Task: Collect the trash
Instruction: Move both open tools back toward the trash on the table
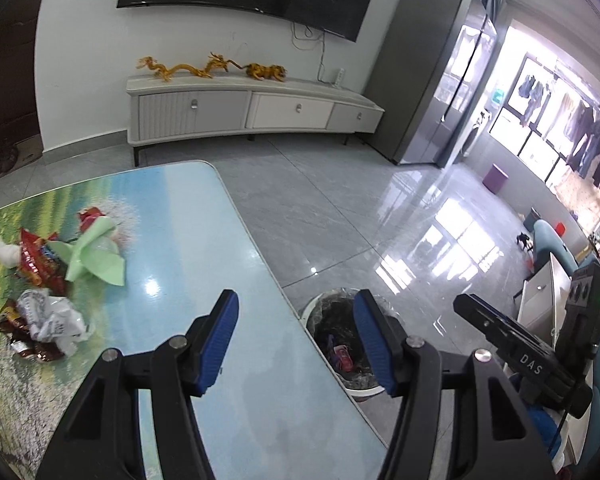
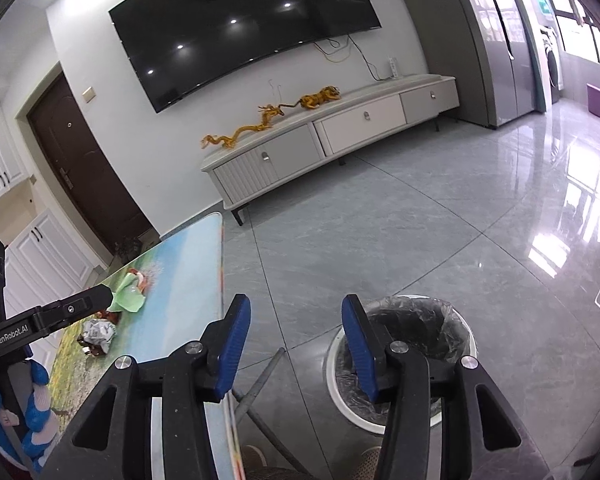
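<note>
1. Blue-padded left gripper (image 1: pixel 296 316) stands apart, nothing between its pads, above the glossy printed table (image 1: pixel 204 240).
2. Right gripper (image 2: pixel 296 320) likewise gapes empty beside the white liner-fitted bin (image 2: pixel 404 360).
3. Crumpled wrappers and green paper (image 1: pixel 96 256) lie on the table's far side.

napkin (image 1: pixel 94 254) green | bin (image 2: pixel 400 360) white, liner black | table (image 1: pixel 204 240) landscape print

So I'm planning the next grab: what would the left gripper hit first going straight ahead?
Probably the table's right edge; the left gripper is empty, and depth is unclear.
</note>
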